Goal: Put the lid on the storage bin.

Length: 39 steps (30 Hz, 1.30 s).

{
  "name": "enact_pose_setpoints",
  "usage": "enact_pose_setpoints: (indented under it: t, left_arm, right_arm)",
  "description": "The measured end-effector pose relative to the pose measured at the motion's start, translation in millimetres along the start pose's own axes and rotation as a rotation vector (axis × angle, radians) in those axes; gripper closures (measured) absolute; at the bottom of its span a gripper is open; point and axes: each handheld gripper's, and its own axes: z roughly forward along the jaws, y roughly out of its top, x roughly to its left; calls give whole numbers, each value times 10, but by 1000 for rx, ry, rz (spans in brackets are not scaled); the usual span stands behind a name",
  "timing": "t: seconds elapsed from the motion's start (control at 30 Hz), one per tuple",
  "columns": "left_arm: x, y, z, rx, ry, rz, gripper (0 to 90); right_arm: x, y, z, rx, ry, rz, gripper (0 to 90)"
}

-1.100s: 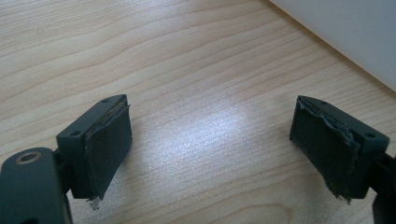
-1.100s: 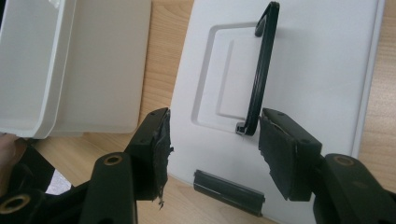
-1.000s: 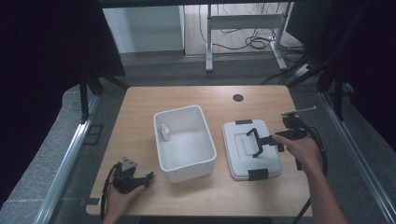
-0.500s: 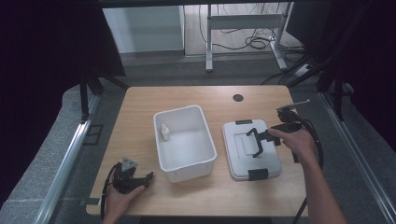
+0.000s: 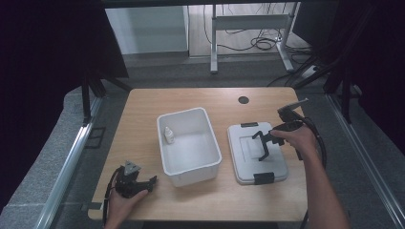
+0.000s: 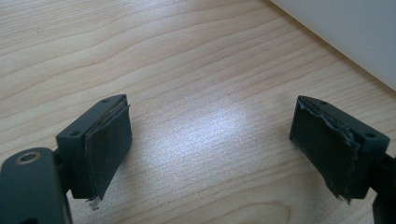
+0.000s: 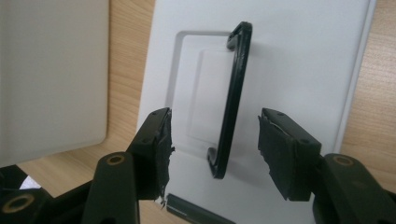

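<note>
Nearest the person, left of the white bin [image 5: 189,145], the left gripper [image 5: 152,181] rests on the wooden table [image 5: 143,109], jaws spread wide. Right of the bin, the right gripper [image 7: 214,151] straddles the lid's [image 5: 258,152] raised black handle [image 7: 232,93], jaws apart. Inside the bin stands a small white bottle [image 5: 168,135]; no writing is legible.

Wooden table [image 5: 143,114], grey floor [image 5: 157,71], metal desk frame [image 5: 248,21]

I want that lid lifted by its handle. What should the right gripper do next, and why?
Probably close. The right gripper stands open with the lid's raised black handle between its jaws, neither pad touching it, so closing should clamp the bar.
</note>
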Motion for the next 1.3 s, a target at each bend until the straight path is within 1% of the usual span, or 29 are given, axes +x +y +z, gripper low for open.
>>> enact_pose_setpoints:
  t: [0.13, 0.37, 0.43, 0.63, 0.73, 0.77, 0.83, 0.87, 0.93, 1.0, 1.03, 1.07, 1.1, 1.13, 1.2, 1.3]
  left_arm:
    - [0, 0, 0, 0, 0, 0, 128]
    - [0, 0, 0, 0, 0, 0, 128]
    - [0, 0, 0, 0, 0, 0, 127]
    - [0, 0, 1, -1, -1, 0, 127]
    - [0, 0, 1, -1, -1, 0, 127]
    - [0, 0, 1, -1, -1, 0, 127]
    - [0, 0, 1, -1, -1, 0, 127]
    - [0, 0, 1, -1, -1, 0, 127]
    - [0, 0, 1, 0, -1, 0, 127]
    - [0, 0, 1, -1, -1, 0, 127]
    - [0, 0, 1, -1, -1, 0, 127]
    - [0, 0, 1, -1, -1, 0, 127]
    - [0, 0, 1, -1, -1, 0, 127]
    - [0, 0, 1, -1, -1, 0, 127]
    - [0, 0, 1, -1, -1, 0, 127]
    - [0, 0, 1, -1, 0, 0, 127]
  right_arm:
    - [-30, 31, 52, 14, -6, -1, 493]
    - [-15, 71, 154, 45, -14, -9, 565]
    - [-7, 79, 209, 58, -22, -3, 596]
    - [-12, 91, 252, 55, -38, 17, 648]
    - [-23, 102, 269, 57, -36, 32, 685]
    - [-23, 102, 269, 57, -36, 32, 685]
    - [-28, 108, 286, 59, -45, 29, 709]
    - [-31, 113, 299, 60, -53, 32, 737]
    - [-34, 115, 307, 60, -55, 33, 749]
    - [-33, 119, 335, 65, -64, 31, 794]
    - [-33, 119, 335, 65, -64, 31, 794]
    - [-23, 123, 347, 69, -66, 34, 819]
    - [-23, 123, 347, 69, -66, 34, 819]
    - [-13, 126, 353, 70, -55, 43, 833]
    - [-10, 127, 352, 72, -55, 44, 835]
    - [-4, 126, 353, 71, -60, 65, 841]
